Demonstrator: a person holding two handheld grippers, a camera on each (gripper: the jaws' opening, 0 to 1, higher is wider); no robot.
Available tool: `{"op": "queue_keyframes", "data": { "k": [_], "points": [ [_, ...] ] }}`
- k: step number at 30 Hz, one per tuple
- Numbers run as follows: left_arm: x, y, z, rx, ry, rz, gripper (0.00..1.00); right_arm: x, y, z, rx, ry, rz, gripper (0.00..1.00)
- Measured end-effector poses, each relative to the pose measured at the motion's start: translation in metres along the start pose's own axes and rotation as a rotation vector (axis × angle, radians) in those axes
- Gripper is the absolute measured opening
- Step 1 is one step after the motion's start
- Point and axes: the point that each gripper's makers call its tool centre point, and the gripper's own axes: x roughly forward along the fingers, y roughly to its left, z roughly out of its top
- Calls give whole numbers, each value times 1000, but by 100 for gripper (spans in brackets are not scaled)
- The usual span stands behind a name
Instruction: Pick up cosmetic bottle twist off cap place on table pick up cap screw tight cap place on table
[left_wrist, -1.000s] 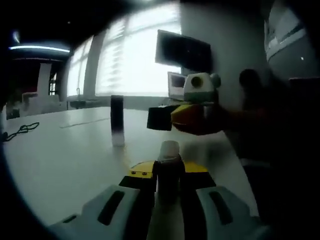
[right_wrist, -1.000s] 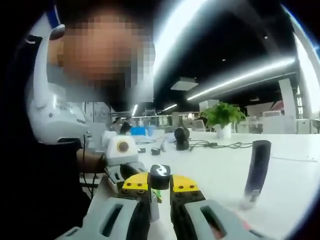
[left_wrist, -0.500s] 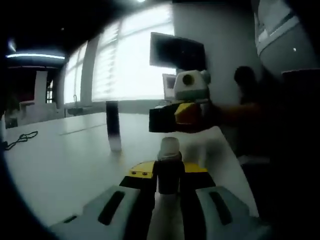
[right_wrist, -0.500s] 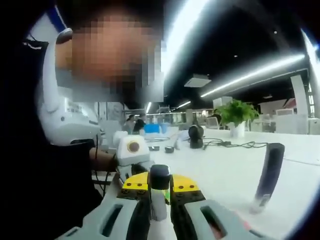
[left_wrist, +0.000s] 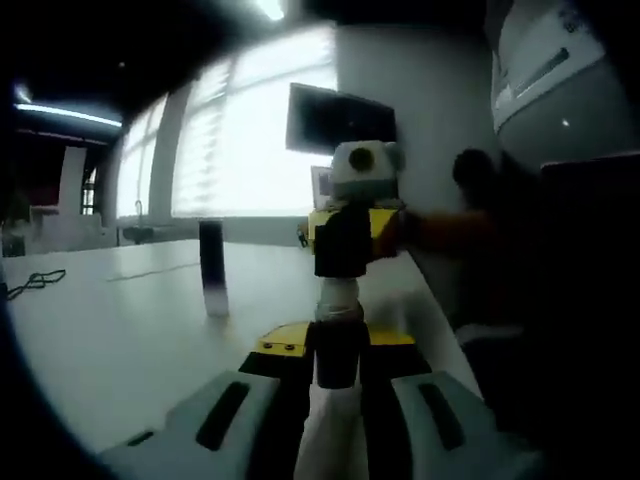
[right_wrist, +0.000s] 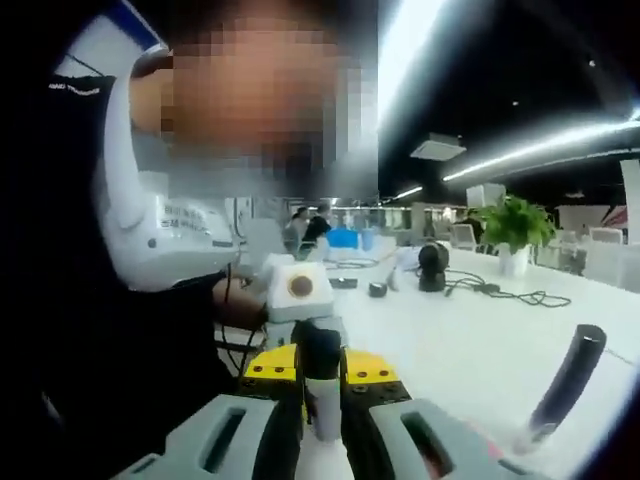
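Gripping the dark cylindrical cosmetic bottle (left_wrist: 338, 350) upright above the white table (left_wrist: 120, 320), the left gripper (left_wrist: 337, 375) has its jaws clamped on it; the right gripper (right_wrist: 321, 385) pinches the black round cap (left_wrist: 342, 243) directly over the bottle's pale neck. No lettering is legible on either.

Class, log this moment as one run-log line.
left gripper: shut on bottle | right gripper: shut on cap | cap over bottle neck | spare tube upright
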Motion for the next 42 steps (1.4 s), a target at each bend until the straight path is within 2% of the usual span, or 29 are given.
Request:
{"op": "queue_keyframes", "data": {
  "k": [3,7,11,12,13,22,23,26,32,34,40,42],
  "points": [
    [0,-1,1,-3,-5,-6,8,2,5,-5,-7,55,60,8],
    [-1,-4,1,-6,-7,-20,8,7,6,-11,-38,112,93,8],
    [-1,-5,1,-6,-5,-28,8,8,8,-12,-40,128,119,8],
    [-1,-6,1,-8,-8,-32,8,-18,-6,-10,-42,133,129,8],
    [-2,-7,2,-9,-9,-36,8,-33,-14,-10,-42,138,139,8],
    [-3,-14,4,-24,-15,-82,8,-39,-11,-11,-88,231,225,8],
    [-4,-15,6,-32,-24,-90,8,-34,-8,-3,-94,237,233,7],
    [-5,-16,8,-48,-38,-98,8,-37,-9,3,-92,234,245,7],
    [-4,-16,6,-36,-24,-90,8,-36,-13,0,-61,193,221,8],
    [-4,-14,6,-33,-23,-82,8,-36,-14,0,-58,173,192,7],
    [-7,4,15,-63,-63,-2,8,-37,-30,7,-38,69,23,7],
    [-8,7,17,-75,-73,13,8,-35,-30,8,-13,28,-14,7]
  ]
}}
